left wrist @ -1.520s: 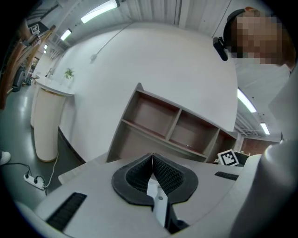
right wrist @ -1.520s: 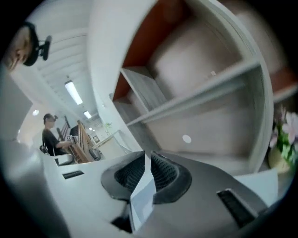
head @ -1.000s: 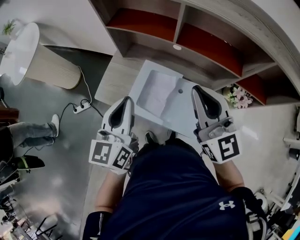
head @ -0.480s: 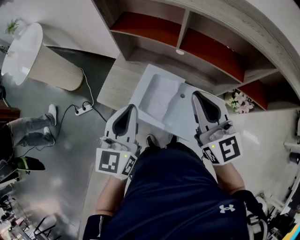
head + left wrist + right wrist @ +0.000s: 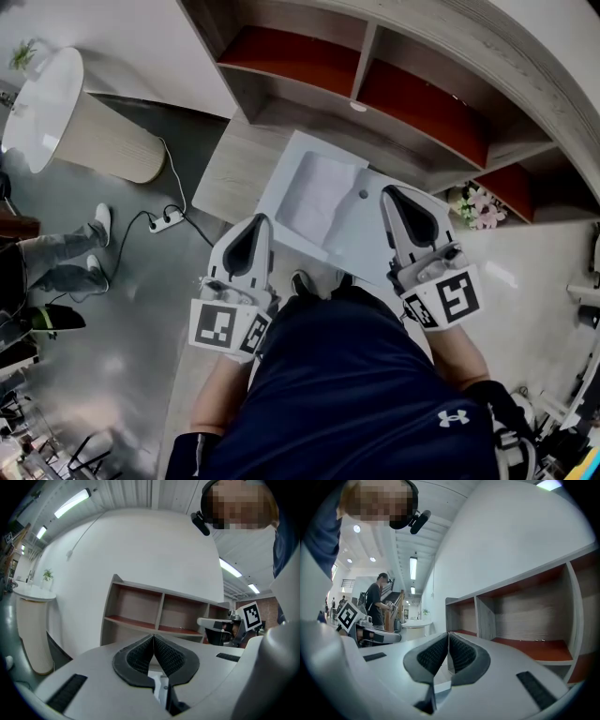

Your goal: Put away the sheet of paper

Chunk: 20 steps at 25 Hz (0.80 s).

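Paper [image 5: 319, 197]: a white, matt sheet is seen, creased in places.
Shelf [image 5: 506, 56]: pale grey wood grain is shown on the frame; the inner boards are finished matt red-brown.
Floor [image 5: 122, 309]: a smooth grey surface is seen, glossy enough that light is mirrored.
Left hand-held gripper [image 5: 256, 221], right hand-held gripper [image 5: 388, 192]: the shells are moulded in smooth, matt pale-grey plastic.
Pads [image 5: 139, 654]: black, rubbery, finely ribbed.
Shirt [image 5: 356, 375]: dark blue cloth, matt.
Stand [image 5: 37, 94]: a glossy white top is carried on a ribbed beige side.
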Each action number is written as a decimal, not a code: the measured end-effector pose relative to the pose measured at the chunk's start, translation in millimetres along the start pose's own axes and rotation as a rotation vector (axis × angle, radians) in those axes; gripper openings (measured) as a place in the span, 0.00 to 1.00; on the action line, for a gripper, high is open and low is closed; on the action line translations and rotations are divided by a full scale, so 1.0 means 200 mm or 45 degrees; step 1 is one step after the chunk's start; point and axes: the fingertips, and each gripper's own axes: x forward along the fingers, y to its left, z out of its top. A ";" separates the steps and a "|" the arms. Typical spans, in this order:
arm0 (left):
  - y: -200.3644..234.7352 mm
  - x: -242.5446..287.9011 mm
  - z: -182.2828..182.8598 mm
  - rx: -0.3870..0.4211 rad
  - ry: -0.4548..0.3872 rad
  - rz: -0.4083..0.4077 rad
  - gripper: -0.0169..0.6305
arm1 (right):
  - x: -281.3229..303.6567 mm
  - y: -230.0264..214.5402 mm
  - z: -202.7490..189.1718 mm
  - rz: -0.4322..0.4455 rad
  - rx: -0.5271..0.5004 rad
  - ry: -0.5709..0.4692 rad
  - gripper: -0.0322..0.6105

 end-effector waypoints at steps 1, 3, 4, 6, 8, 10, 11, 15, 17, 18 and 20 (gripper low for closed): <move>0.00 0.00 0.00 -0.001 0.002 0.002 0.05 | 0.00 0.00 0.00 0.001 -0.001 -0.001 0.08; 0.01 0.00 0.00 -0.004 0.004 0.007 0.05 | 0.01 0.00 0.01 0.005 -0.007 -0.004 0.08; 0.01 0.00 0.00 -0.005 0.003 0.009 0.05 | 0.01 0.00 0.01 0.007 -0.011 -0.006 0.08; 0.02 0.00 0.00 -0.008 0.002 0.011 0.05 | 0.01 0.00 0.02 0.010 -0.015 -0.010 0.08; 0.01 0.00 -0.01 -0.014 0.005 0.012 0.05 | 0.01 0.00 0.02 0.011 -0.014 -0.010 0.08; 0.01 0.01 -0.01 -0.018 0.007 0.012 0.05 | 0.01 -0.01 0.01 0.009 -0.012 -0.008 0.08; 0.01 0.01 -0.02 -0.020 0.007 0.013 0.05 | 0.01 -0.01 0.01 0.008 -0.011 -0.006 0.08; 0.01 0.00 -0.03 -0.029 0.015 0.019 0.05 | 0.01 -0.01 0.00 0.007 0.001 0.000 0.08; 0.01 0.01 -0.04 -0.032 0.018 0.023 0.05 | 0.01 -0.02 -0.01 0.008 0.010 0.003 0.08; 0.02 0.01 -0.04 -0.033 0.019 0.025 0.05 | 0.01 -0.03 -0.02 0.007 0.014 0.003 0.08; 0.01 0.01 -0.04 -0.032 0.022 0.026 0.05 | 0.01 -0.04 -0.03 0.004 0.022 0.004 0.08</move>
